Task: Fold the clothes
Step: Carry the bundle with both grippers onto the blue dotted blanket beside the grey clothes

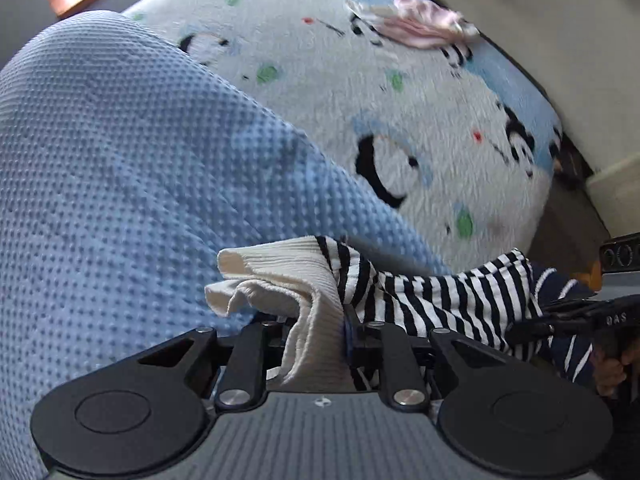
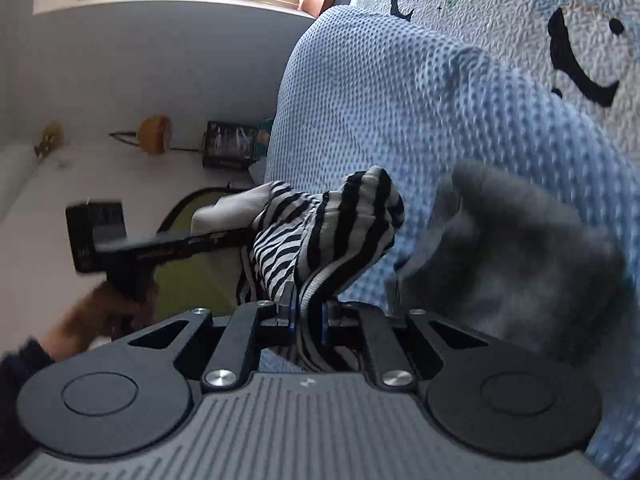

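We've got the left gripper (image 1: 316, 332) clamped on the white ribbed hem of the striped garment (image 1: 440, 296), and our right gripper (image 2: 308, 316) pinching its striped end, the cloth held above the blue waffle blanket (image 1: 120, 160).

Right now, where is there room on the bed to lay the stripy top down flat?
The widest bare patch is the blue waffle-knit blanket, ahead of the left gripper. The fluffy panda-print blanket is bare too, between the waffle blanket's edge and the crumpled pink cloth. Near both grippers it is crowded: the black-and-white striped top hangs bunched between them.
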`<state>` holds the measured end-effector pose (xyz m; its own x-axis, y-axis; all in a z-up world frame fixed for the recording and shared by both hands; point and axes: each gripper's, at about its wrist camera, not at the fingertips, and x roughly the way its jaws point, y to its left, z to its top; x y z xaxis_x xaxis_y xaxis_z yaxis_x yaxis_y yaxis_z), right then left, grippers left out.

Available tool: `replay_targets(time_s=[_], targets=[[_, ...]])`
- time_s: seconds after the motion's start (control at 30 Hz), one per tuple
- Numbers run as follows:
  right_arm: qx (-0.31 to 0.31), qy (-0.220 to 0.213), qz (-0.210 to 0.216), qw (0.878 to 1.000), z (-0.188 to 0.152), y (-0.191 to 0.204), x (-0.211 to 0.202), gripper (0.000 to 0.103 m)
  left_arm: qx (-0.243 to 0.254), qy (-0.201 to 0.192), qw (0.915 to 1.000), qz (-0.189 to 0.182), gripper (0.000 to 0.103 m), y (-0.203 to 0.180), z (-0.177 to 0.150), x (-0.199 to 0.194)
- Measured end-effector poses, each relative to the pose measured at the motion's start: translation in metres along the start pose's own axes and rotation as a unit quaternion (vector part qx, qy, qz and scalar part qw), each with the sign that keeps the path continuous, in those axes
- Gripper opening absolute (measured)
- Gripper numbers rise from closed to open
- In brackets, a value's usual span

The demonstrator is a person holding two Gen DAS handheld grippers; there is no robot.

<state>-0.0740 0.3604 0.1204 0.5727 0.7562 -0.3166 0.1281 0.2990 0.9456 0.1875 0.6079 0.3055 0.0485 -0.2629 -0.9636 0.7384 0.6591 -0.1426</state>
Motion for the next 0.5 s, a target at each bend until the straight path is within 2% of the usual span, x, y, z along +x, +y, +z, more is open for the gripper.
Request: replay_targets(time_s=[0.07,0.13,0.2,0.23,0.27,0.3,0.33,0.4,0.43,0.47,0.5], targets=[[-0.023,-0.017,-0.028,0.999,-0.019,-0.009,-0.002,0.011,0.013,-0.016,0.9997,-0.014,0.021,-0.006,-0.006,0.043],[-0.07,-0.047,-0.081,0.993,-0.036,-0.027,0.002,0.012,0.024,-0.031,0.999,-0.02,0.023,-0.015,-0.011,0.096],[-0.092,-0.051,-0.153,0.983,-0.053,-0.061,0.024,0.013,0.024,-0.008,0.9995,0.018,0.027,-0.024,-0.022,0.165],[-0.07,-0.038,-0.185,0.98,-0.057,-0.085,0.037,0.014,0.02,0.007,0.999,0.039,0.028,-0.028,-0.027,0.191],[-0.044,-0.034,-0.203,0.978,-0.06,-0.106,0.043,0.014,0.016,0.022,0.9979,0.059,0.039,-0.031,-0.031,0.216],[-0.031,-0.039,-0.206,0.977,-0.06,-0.117,0.043,0.016,0.016,0.025,0.997,0.072,0.044,-0.033,-0.035,0.229],[-0.035,-0.047,-0.2,0.978,-0.059,-0.118,0.04,0.017,0.02,0.013,0.9969,0.074,0.045,-0.034,-0.037,0.227],[-0.066,-0.065,-0.192,0.977,-0.056,-0.11,0.03,0.027,0.021,-0.011,0.9962,0.084,0.052,-0.032,-0.042,0.22],[-0.071,-0.068,-0.187,0.977,-0.054,-0.106,0.026,0.035,0.005,-0.019,0.9952,0.096,0.057,-0.028,-0.043,0.21],[-0.062,-0.069,-0.182,0.979,-0.05,-0.105,0.022,0.041,-0.01,-0.028,0.9938,0.108,0.057,-0.024,-0.045,0.2],[-0.049,-0.069,-0.178,0.98,-0.046,-0.105,0.019,0.043,-0.025,-0.037,0.9918,0.119,0.056,-0.02,-0.047,0.19]])
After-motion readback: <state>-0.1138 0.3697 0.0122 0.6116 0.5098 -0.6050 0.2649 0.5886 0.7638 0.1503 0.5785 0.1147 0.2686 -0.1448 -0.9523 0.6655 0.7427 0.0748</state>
